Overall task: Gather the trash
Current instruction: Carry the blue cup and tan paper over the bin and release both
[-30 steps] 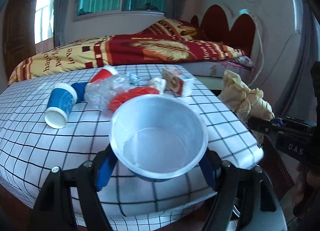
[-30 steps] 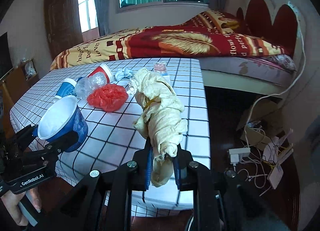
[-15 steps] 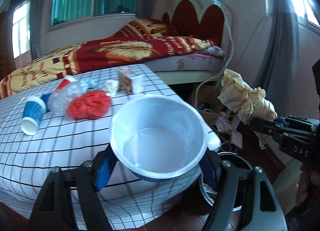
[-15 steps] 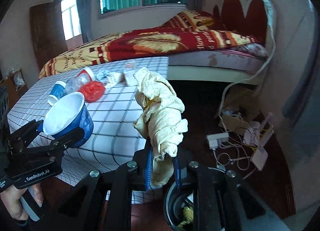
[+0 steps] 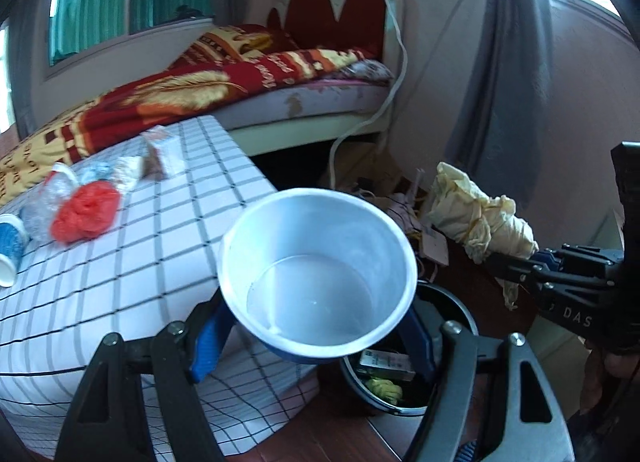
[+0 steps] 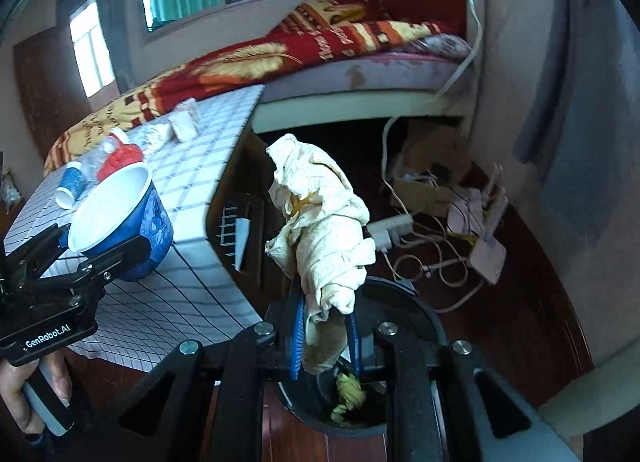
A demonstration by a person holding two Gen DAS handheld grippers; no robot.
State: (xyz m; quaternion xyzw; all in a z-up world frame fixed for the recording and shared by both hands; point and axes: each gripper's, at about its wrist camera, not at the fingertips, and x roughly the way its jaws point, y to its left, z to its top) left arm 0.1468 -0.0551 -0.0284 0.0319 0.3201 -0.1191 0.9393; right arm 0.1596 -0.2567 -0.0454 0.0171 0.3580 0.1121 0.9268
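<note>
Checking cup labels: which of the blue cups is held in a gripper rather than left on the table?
The large blue cup with the white inside, clamped in the left gripper. The small blue cup lies on the checked table.

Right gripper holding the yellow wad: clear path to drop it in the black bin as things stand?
Probably yes. The right gripper is shut on the crumpled yellow wad and the open black bin sits directly below it, with nothing between. The left gripper, holding the blue cup, is off to the side.

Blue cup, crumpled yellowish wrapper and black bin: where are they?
blue cup (image 5: 316, 286), left wrist view, white inside.
crumpled yellowish wrapper (image 6: 324, 230), right wrist view, its middle.
black bin (image 6: 424, 314), right wrist view, far rim.
</note>
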